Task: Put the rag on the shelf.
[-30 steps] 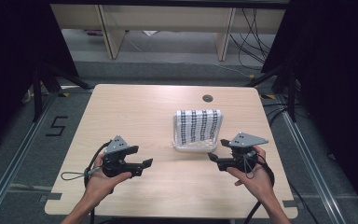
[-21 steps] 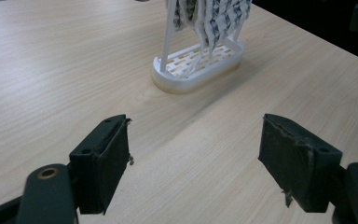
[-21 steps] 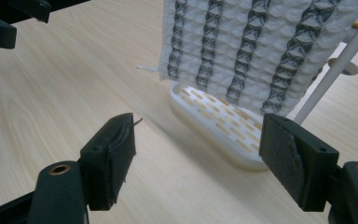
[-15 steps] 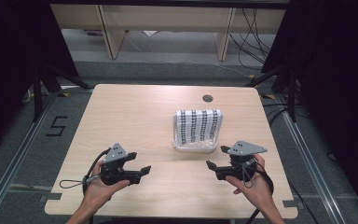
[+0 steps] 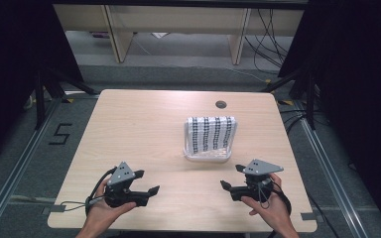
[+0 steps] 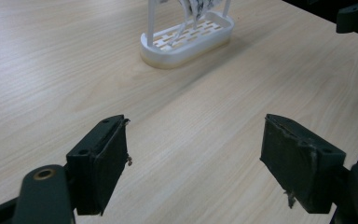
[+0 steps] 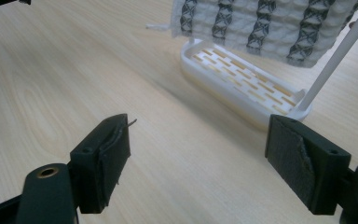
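Pale wooden table in a dark room, a towel rack at centre right and two hand-held tongs low in the frame.

Patterned cloth hangs over a white rack, probably to dry; left tongs at lower left and right tongs at lower right both stand spread, pinching nothing; the right pair's jaws have just been opening with nothing between them; both hover near the table's front edge, apart from the rack, seemingly aimed toward it.

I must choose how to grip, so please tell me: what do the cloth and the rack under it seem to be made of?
The cloth looks like soft woven cotton, matte, white with dark stripes: its surface shows a puffy waffle texture. The rack seems moulded white plastic, smooth and slightly glossy, with a slotted base and thin rods; the pictures cannot confirm the plastic.
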`<state>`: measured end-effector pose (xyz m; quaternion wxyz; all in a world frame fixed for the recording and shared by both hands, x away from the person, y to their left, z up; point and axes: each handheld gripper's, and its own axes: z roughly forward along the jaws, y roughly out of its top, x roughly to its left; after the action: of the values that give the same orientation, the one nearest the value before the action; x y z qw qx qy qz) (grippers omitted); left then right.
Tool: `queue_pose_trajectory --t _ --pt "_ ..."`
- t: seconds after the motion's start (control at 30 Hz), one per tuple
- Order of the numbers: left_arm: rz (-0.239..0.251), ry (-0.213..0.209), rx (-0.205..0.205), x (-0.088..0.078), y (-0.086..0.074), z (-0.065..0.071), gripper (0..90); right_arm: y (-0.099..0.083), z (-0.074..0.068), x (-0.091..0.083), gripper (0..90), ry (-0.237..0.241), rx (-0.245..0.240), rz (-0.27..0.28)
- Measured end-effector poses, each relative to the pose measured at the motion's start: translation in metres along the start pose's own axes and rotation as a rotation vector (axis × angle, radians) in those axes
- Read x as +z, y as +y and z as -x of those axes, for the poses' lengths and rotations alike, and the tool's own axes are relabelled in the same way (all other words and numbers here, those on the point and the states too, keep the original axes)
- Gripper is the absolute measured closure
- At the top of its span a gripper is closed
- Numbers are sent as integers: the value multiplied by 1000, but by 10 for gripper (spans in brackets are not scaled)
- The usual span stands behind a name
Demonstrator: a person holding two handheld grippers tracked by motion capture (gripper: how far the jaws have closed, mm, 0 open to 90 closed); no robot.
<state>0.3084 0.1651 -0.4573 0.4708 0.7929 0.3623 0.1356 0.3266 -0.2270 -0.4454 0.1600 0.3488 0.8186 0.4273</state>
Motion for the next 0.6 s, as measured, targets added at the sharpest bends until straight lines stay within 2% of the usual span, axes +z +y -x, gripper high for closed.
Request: queue_pose_trajectory --t 0.03,0.07,0.2,0.27,0.3,0.37,0.4,0.43,0.47,0.53,0.57,0.6 --pt "3 6 -7 -1 -2 1 223 -2 0 0 229 0 -9 2" --pt "-4 5 -3 -2 -3 1 222 -4 -1 -1 229 15 3 -10" --pt "-10 10 5 -6 -10 0 221 -12 -4 -3 229 7 2 -10" --pt "-13 19 6 -8 -13 0 221 -16 -5 -2 229 30 12 -14" --pt "-19 26 8 -9 -14 0 220 -18 -7 -4 229 14 13 -19" --pt "-21 22 14 -11 -18 -2 220 -21 -7 -4 229 19 -3 -18" --pt "-18 20 16 -11 -19 -2 218 -22 -8 -5 229 17 14 -19" --pt "-18 25 15 -12 -21 -2 216 -24 -8 -5 229 25 3 -17" --pt "-16 24 9 -13 -22 -1 216 -25 -10 -6 227 19 18 -17" --pt "-25 16 24 -14 -26 -2 214 -27 -10 -6 225 23 6 -15" --pt "-38 25 28 -15 -27 -1 213 -29 -12 -6 222 36 24 -5" --pt "-47 22 48 -16 -29 -1 212 -29 -12 -7 219 28 10 -13"
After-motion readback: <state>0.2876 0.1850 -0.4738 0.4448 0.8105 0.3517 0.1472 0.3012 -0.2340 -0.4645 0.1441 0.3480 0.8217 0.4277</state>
